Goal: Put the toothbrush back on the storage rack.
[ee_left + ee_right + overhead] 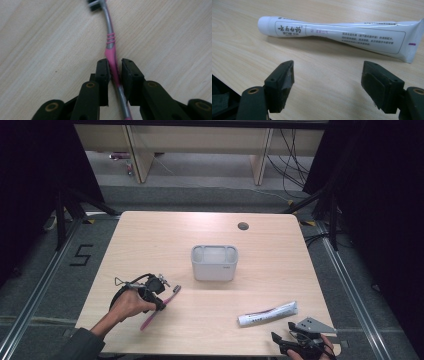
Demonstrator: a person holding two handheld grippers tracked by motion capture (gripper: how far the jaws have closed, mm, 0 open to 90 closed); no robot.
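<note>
My left gripper (161,301) sits left and nearer me from the grey holder (214,262), jaws narrowed around the pink toothbrush (111,56) on the table (165,235). Toothpaste tube (342,36) lies right-front of the holder. Right gripper (328,86) just short of it, jaws wide, empty.

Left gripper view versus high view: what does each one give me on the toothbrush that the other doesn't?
The left gripper view alone gives the left tool's jaws close on either side of the pink toothbrush handle, bristle head beyond them.

The high view alone gives the grey holder mid-table, the toothpaste tube and the right tool, apart from the tube.

Both share the toothbrush lying on the wooden table at the left tool.
</note>
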